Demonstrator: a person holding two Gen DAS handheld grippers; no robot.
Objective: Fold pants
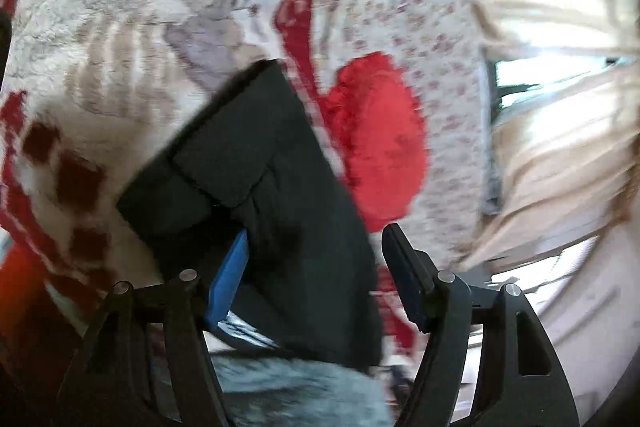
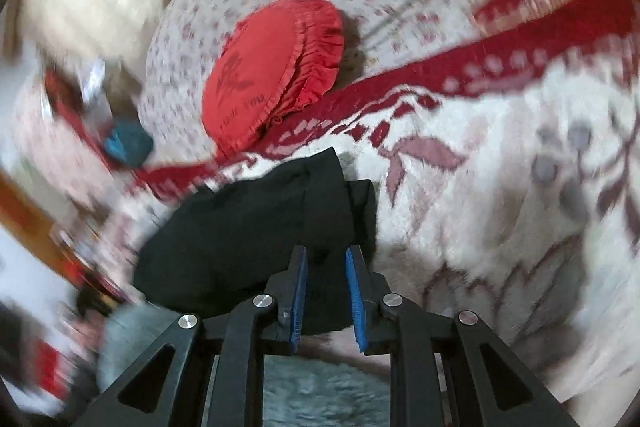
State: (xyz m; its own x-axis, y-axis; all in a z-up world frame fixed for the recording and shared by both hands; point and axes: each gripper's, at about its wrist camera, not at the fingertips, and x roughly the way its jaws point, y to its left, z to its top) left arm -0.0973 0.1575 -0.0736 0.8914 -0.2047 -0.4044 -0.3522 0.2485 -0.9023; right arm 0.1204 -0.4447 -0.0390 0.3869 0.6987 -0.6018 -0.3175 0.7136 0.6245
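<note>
Both grippers sit over the black pants [image 1: 256,163], folded small on the fleecy blanket [image 1: 100,27]; left gripper [image 1: 316,267] gapes, right gripper [image 2: 326,263] stands slightly apart, unclamped; soft, light, floppy cloth; I'd pinch a layered edge.

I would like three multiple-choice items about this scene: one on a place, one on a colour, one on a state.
1. Where do the pants lie?
A. on the patterned blanket
B. on a bare floor
C. in a basket

2. What colour is the round cushion?
A. green
B. red
C. yellow

3. How are the pants?
A. spread out flat at full length
B. hung up
C. folded into a compact stack

Answers: 1 A, blanket pattern surrounds the dark cloth; 2 B, it is bright red with a frilled edge; 3 C, layered edges show in both views.
</note>
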